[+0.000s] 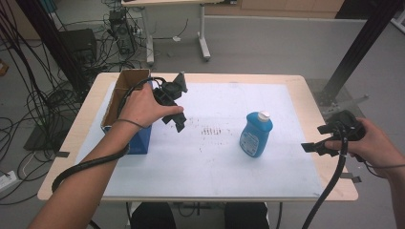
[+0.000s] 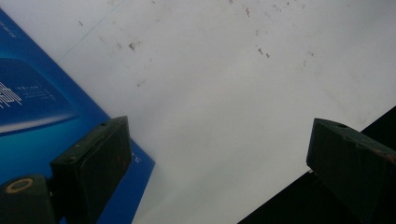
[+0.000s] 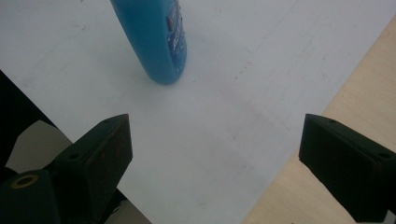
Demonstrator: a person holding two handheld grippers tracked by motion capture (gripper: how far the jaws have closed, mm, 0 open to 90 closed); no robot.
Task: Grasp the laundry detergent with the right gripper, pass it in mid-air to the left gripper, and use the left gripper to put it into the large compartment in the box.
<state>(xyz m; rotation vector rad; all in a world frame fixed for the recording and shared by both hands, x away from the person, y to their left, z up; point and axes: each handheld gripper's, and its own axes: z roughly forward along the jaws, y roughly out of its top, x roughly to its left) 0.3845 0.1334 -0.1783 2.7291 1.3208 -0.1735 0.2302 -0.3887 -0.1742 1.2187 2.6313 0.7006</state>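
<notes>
Currently the right gripper (image 1: pixel 315 147) has its jaws spread wide with nothing between them, hovering at the right edge of the white mat (image 1: pixel 215 157). The blue bottle (image 1: pixel 256 134) stands upright just ahead of those jaws, apart from them, white cap on; in the right gripper view its lower body (image 3: pixel 156 42) sits above and left of the gap, so the approach looks off-centre.

The left gripper (image 1: pixel 177 104) is likewise wide open and empty, held beside the blue cardboard box (image 1: pixel 128 107), whose printed side (image 2: pixel 28 102) lies just left of its left jaw.

Risks, as judged from here: an off-centre closing could let one pad strike the bottle first and tip or skid it (a tall, narrow body on a smooth mat). Gripping high near the cap might let it swing; the curved plastic could also slip between flat pads.

Containers: the box is open at the top; its inside appears empty, though the forearm and wall hide much of it. Bottle contents can't be judged through the opaque blue wall.
</notes>
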